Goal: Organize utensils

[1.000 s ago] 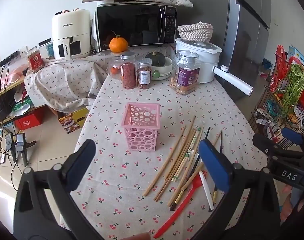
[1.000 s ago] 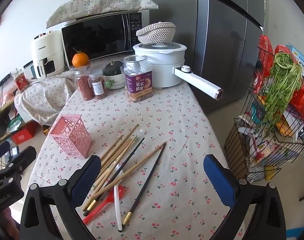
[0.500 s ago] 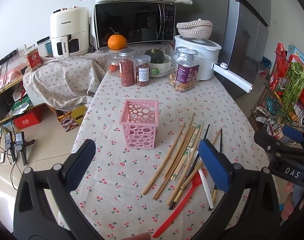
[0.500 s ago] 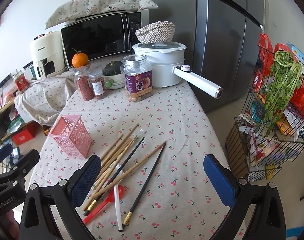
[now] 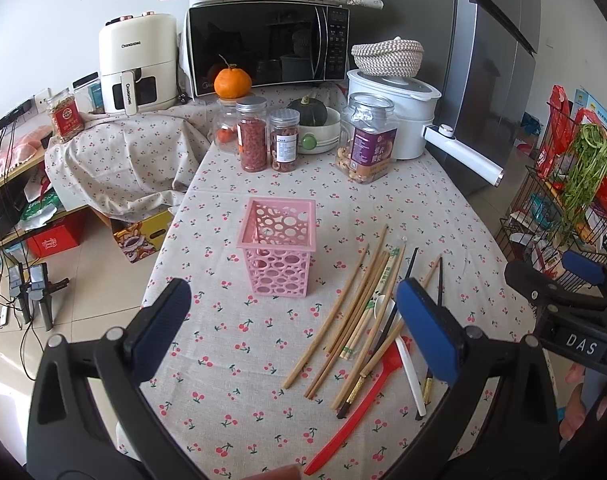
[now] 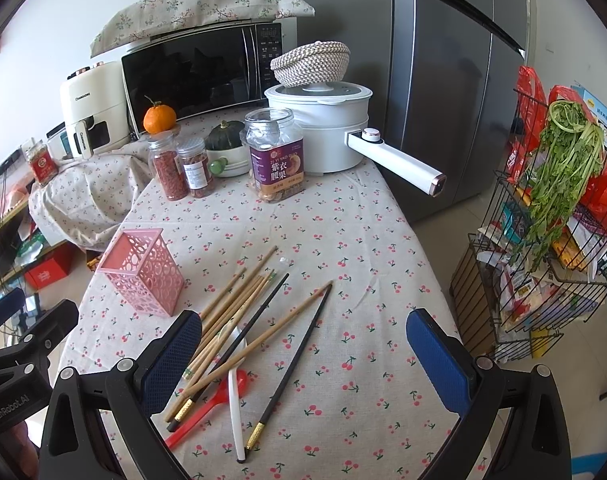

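Note:
A pink perforated utensil holder [image 5: 278, 249] [image 6: 142, 276] stands upright and empty on the cherry-print tablecloth. To its right lie several wooden chopsticks [image 5: 345, 306] [image 6: 231, 308], black chopsticks [image 6: 291, 372], a red spoon [image 5: 355, 404] [image 6: 207, 410] and a white spoon [image 5: 409, 376] [image 6: 235, 412]. My left gripper [image 5: 299, 330] is open and empty, hovering in front of the holder. My right gripper [image 6: 303, 356] is open and empty above the near ends of the utensils.
At the back stand jars [image 5: 253, 138], a large nut jar [image 5: 367, 144], a pumpkin in a bowl [image 5: 311, 120], a white pot with a long handle [image 6: 395, 160], a microwave [image 5: 263, 44] and a fridge [image 6: 443, 60]. A wire rack [image 6: 543, 260] stands to the right of the table.
My left gripper has pulled back and risen slightly, so the holder sits a little farther away. The right gripper has barely moved. No utensil has moved.

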